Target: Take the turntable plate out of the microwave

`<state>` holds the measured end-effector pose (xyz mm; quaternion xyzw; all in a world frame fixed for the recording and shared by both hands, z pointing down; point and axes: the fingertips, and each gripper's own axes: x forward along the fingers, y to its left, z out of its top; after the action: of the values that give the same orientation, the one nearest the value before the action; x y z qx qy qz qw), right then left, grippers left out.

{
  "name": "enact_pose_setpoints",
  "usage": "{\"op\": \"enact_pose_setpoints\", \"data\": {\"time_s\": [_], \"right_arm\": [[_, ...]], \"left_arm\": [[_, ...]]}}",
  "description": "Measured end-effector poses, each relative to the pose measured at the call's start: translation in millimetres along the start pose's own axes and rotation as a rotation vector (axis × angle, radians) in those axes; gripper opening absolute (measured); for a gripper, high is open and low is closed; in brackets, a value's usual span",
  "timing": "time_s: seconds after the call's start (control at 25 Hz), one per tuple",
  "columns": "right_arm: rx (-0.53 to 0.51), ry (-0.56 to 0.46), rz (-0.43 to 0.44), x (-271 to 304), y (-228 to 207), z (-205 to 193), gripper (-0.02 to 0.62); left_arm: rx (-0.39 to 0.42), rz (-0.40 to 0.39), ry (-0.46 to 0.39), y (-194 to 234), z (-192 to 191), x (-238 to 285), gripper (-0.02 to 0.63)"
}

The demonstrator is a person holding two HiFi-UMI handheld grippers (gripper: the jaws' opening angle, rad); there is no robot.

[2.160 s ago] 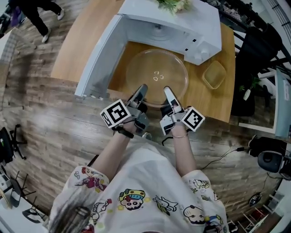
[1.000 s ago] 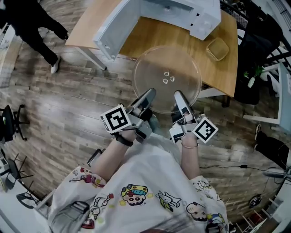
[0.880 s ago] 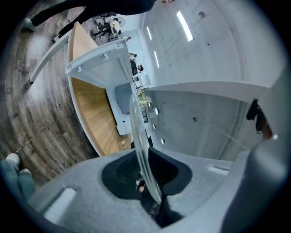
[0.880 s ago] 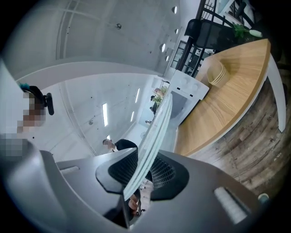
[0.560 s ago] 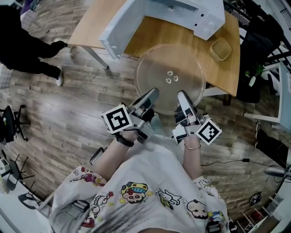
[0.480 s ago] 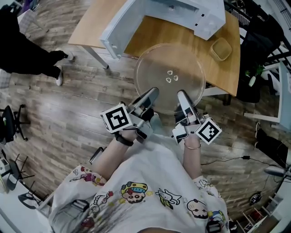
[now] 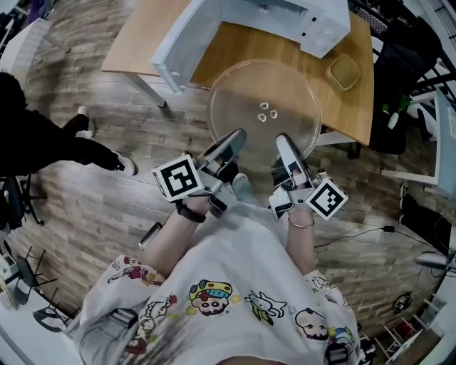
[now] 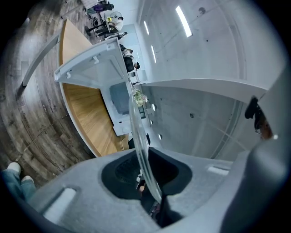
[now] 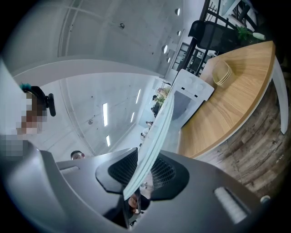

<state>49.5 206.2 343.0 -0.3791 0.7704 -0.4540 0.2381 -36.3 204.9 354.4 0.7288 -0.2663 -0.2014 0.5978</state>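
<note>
Glass plate (image 7: 262, 114), clear of the microwave (image 7: 285, 18), is pinched at seven o'clock by left gripper (image 7: 234, 137), five by right gripper (image 7: 283, 142), for balance.

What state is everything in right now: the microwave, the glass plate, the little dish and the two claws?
Microwave: door wide open.
Turntable plate: out of the microwave, held flat by its near rim.
Left claw: shut on the turntable plate.
Right claw: shut on the turntable plate.
Small dish: upright on the table, apart from the plate.
</note>
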Motion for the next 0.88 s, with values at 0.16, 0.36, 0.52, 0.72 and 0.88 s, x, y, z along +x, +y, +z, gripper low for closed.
{"op": "enact_pose_setpoints", "data": {"time_s": [0.16,0.36,0.52,0.72,0.88], "right_arm": [[0.006,-0.009,-0.006,0.6,-2.9,2.3,0.094],[0.016,-0.013,-0.004,3.1,-6.3,7.0,0.094],[0.017,-0.011,-0.003,4.1,-7.0,9.9,0.094],[0.014,-0.008,-0.002,2.6,-7.1,13.5,0.094],[0.021,-0.004,0.001,0.7,-9.0,12.4,0.095]], "left_arm": [[0.001,-0.012,0.006,-0.9,1.8,4.6,0.048],[0.01,-0.006,0.013,0.2,4.6,10.8,0.046],[0.003,-0.01,0.008,-1.4,5.4,14.0,0.048],[0.004,-0.008,0.007,-2.3,4.5,16.6,0.046],[0.001,-0.008,0.0,-1.9,2.1,16.4,0.046]]}}
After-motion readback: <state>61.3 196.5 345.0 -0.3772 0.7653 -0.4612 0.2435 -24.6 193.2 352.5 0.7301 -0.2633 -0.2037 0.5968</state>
